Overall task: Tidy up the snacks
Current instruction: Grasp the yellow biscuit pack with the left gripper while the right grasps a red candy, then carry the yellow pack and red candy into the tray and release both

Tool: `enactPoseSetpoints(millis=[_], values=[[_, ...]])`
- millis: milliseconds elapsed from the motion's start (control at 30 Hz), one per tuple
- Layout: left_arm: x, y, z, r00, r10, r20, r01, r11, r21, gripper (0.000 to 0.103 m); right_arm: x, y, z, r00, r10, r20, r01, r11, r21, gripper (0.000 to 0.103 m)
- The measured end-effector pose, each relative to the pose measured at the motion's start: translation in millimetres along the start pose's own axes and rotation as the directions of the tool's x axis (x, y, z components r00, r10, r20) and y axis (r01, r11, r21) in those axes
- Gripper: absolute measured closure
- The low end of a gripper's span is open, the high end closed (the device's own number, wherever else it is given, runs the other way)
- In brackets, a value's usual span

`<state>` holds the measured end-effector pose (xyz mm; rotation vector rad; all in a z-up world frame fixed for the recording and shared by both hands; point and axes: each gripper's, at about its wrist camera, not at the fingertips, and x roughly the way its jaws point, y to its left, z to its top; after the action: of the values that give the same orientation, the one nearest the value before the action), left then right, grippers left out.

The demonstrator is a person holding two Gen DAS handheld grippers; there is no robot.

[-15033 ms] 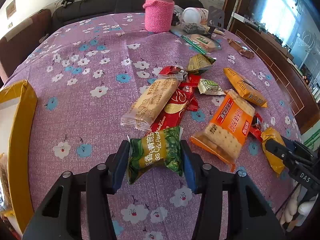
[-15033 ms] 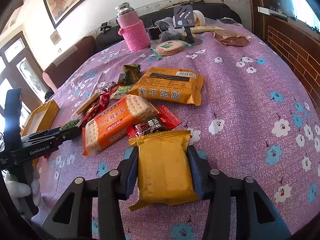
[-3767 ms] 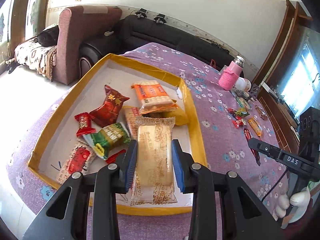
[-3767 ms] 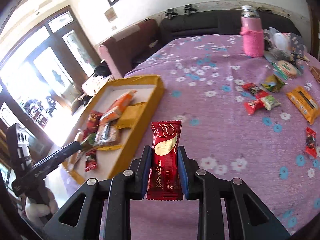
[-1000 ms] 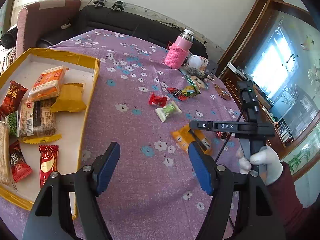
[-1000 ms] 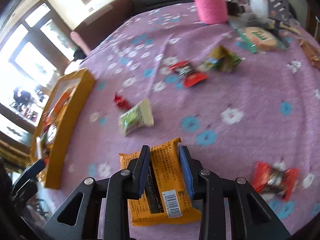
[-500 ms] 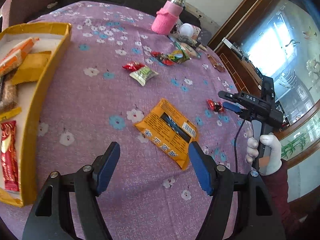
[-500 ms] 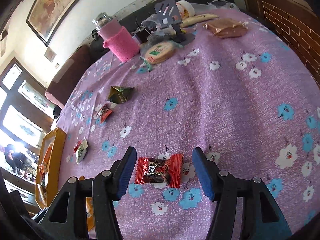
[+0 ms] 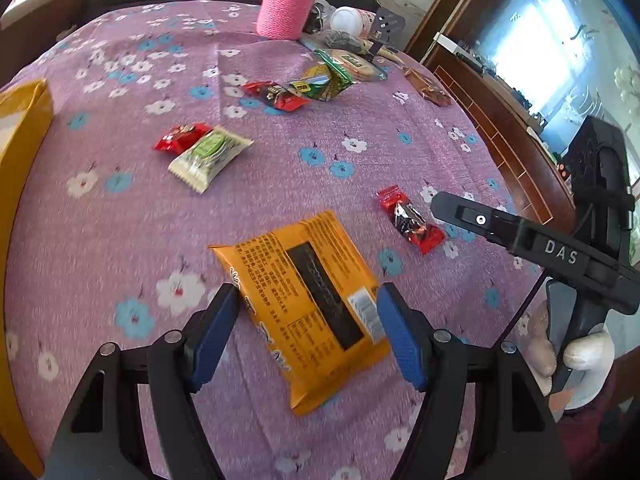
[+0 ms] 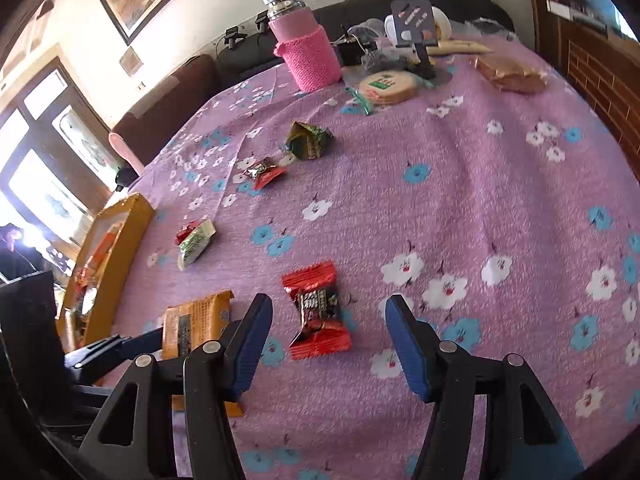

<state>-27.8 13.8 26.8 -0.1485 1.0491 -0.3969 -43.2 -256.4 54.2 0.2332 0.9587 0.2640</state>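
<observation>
Flat orange foil snack packet with a black label panel (image 9: 308,300) lies on the purple floral-cloth table (image 9: 280,176), skewed diagonally between the spread blue pads of the left gripper (image 9: 308,330). Jaws wide apart, nothing held, neither pad clearly touching the foil.

Small red-and-black wrapped candy (image 10: 318,308) sits just beside the packet, framed between the fingers of the right gripper (image 10: 328,344), which is also wide apart and empty (seen side-on from the left view, tip near the candy).

Further out: white-and-green wrapped biscuit (image 9: 209,154) touching a small red candy (image 9: 182,136), a red wrapper and green packet pair (image 9: 298,88) mid-table, then a pink knit-sleeved flask (image 9: 286,10) at the far edge. Yellow-walled cardboard tray (image 10: 120,240) at the table's left already has snacks in it; that's the likely drop target.

Risks:
- Packet is angled to the jaws, so closing now likely catches a corner; foil crumples or the pack rotates and slips out in transit.
- Slick foil on cloth: pads may push it instead of pinching.
- Both grippers work close together, so a clash is possible if both close and lift at once.
- The candy is small; a high or off-centre close could pinch only the crimped end and drop it.
</observation>
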Motion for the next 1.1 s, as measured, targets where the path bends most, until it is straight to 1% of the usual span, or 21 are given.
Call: enactPoseSetpoints(millis=[67, 167, 233, 300, 367, 400, 433, 500, 567, 667, 700, 733, 767, 900, 967, 1033, 1100], values=[[3, -3, 3, 1.0, 0.029, -0.002, -0.029, 0.999, 0.016, 0.033, 11, 5, 3, 0.999, -0.035, 0.0, 0.035, 0.999, -0.026, 0.041], [3, -9, 2, 0.999, 0.038, -0.004, -0.038, 0.999, 0.027, 0.033, 25, 10, 4, 0.999, -0.03, -0.034, 0.028, 0.999, -0.045, 0.043], [5, -13, 0, 0.999, 0.051, -0.003, -0.051, 0.998, 0.04, 0.033, 25, 15, 1, 0.998, -0.062, -0.013, 0.061, 0.994, -0.087, 0.041], [8, -18, 0, 0.998, 0.065, 0.004, -0.065, 0.997, 0.052, 0.029, 26, 20, -3, 0.996, -0.088, -0.001, 0.087, 0.988, -0.125, 0.041], [11, -21, 1, 0.997, 0.078, 0.006, -0.078, 0.995, 0.054, 0.025, 27, 23, -6, 0.994, -0.11, 0.014, 0.111, 0.982, -0.15, 0.046], [12, -23, 1, 0.996, 0.085, 0.005, -0.085, 0.995, 0.057, 0.025, 26, 23, -6, 0.992, -0.126, 0.021, 0.128, 0.979, -0.158, 0.054], [13, -25, 1, 0.995, 0.096, 0.005, -0.096, 0.993, 0.063, 0.024, 26, 23, -7, 0.989, -0.143, 0.025, 0.145, 0.976, -0.163, 0.064], [15, -30, 0, 0.992, 0.124, 0.011, -0.125, 0.989, 0.077, 0.021, 25, 18, -7, 0.988, -0.153, 0.03, 0.155, 0.976, -0.154, 0.076], [19, -37, -1, 0.986, 0.167, 0.017, -0.168, 0.98, 0.111, 0.018, 24, 14, -6, 0.991, -0.131, 0.029, 0.133, 0.983, -0.13, 0.077], [26, -52, -6, 0.968, 0.25, 0.034, -0.252, 0.948, 0.196, 0.016, 23, 12, -7, 0.991, -0.129, 0.036, 0.132, 0.984, -0.118, 0.077], [25, -54, -7, 0.969, 0.244, 0.046, -0.248, 0.947, 0.205, 0.017, 23, 12, -7, 0.991, -0.129, 0.039, 0.133, 0.984, -0.116, 0.077], [25, -53, -7, 0.972, 0.231, 0.045, -0.235, 0.95, 0.206, 0.022, 22, 11, -7, 0.991, -0.128, 0.042, 0.132, 0.985, -0.114, 0.077], [22, -53, -7, 0.973, 0.226, 0.052, -0.232, 0.95, 0.208, 0.032, 22, 11, -7, 0.991, -0.125, 0.045, 0.129, 0.986, -0.11, 0.077], [13, -45, -8, 0.98, 0.191, 0.059, -0.199, 0.962, 0.185, 0.034, 20, 8, -8, 0.992, -0.11, 0.062, 0.115, 0.989, -0.094, 0.077], [4, -38, -7, 0.981, 0.178, 0.076, -0.188, 0.97, 0.153, 0.034, 17, 8, -7, 0.992, -0.1, 0.08, 0.107, 0.99, -0.091, 0.077], [-10, -29, -6, 0.984, 0.15, 0.096, -0.161, 0.981, 0.113, 0.034, 13, 10, -8, 0.991, -0.09, 0.1, 0.1, 0.991, -0.094, 0.077], [-25, -21, -5, 0.982, 0.142, 0.128, -0.153, 0.985, 0.079, 0.034, 11, 12, -8, 0.99, -0.082, 0.119, 0.094, 0.991, -0.096, 0.077]])
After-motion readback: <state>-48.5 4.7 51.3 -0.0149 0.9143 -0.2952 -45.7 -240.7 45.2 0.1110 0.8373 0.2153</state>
